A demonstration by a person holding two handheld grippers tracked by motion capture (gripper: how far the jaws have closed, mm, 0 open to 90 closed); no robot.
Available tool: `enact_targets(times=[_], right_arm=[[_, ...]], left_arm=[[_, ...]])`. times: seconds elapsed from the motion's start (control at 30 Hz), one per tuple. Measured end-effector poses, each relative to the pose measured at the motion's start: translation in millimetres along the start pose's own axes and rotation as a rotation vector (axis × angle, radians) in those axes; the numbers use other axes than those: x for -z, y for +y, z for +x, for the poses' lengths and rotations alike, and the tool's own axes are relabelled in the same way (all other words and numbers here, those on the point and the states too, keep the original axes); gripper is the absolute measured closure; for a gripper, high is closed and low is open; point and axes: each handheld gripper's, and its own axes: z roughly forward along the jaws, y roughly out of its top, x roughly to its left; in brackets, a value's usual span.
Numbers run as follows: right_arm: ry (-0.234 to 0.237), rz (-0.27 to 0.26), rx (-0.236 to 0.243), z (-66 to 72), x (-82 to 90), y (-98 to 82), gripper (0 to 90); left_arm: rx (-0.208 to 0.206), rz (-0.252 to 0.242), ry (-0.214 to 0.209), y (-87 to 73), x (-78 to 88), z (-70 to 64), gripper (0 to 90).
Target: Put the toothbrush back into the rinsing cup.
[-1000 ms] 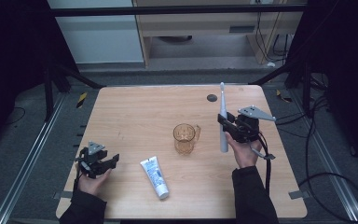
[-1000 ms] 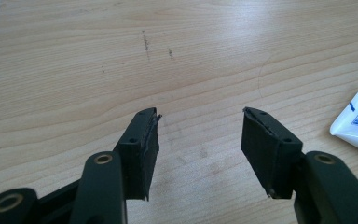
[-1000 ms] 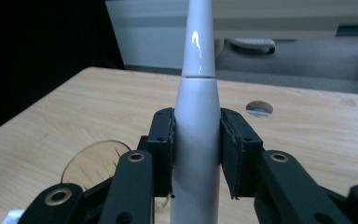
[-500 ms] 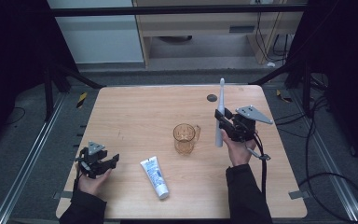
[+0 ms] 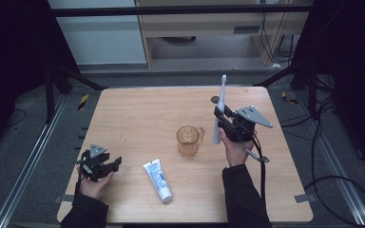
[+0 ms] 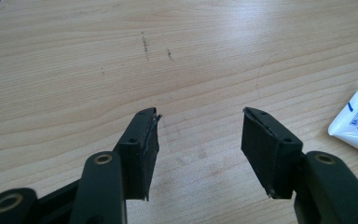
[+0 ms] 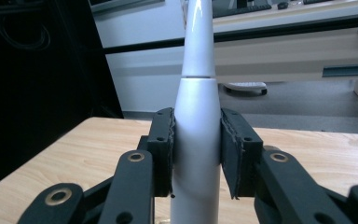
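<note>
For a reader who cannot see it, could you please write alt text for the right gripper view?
The right claw is shut on a white electric toothbrush, its two black jaws pressing the handle from both sides while the neck rises out of the top of the picture. Behind lie the wooden table, a white wall panel and a light-coloured bench.

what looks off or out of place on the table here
Little stands out. The cup stands upright, unspilled, and the toothpaste tube lies flat, capped. The right gripper holds the toothbrush upright beside the cup. Faint dark scuffs mark the wood.
</note>
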Motion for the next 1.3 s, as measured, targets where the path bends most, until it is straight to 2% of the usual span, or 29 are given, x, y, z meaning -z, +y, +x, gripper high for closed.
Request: enact_targets(times=[0.27, 0.8, 1.3], right_arm=[[0.001, -0.038, 0.007, 11.4, -6.4, 2.8, 67.4], [0.007, -0.08, 0.012, 28.6, -22.3, 3.2, 67.3], [0.026, -0.088, 0.004, 40.0, -37.8, -1.8, 67.4]], left_arm=[[0.0, -0.002, -0.001, 0.1, 0.1, -0.1, 45.5], [0.002, -0.001, -0.003, 0.1, 0.0, 0.0, 45.5], [0.004, -0.001, -0.007, 0.1, 0.0, 0.5, 45.5]])
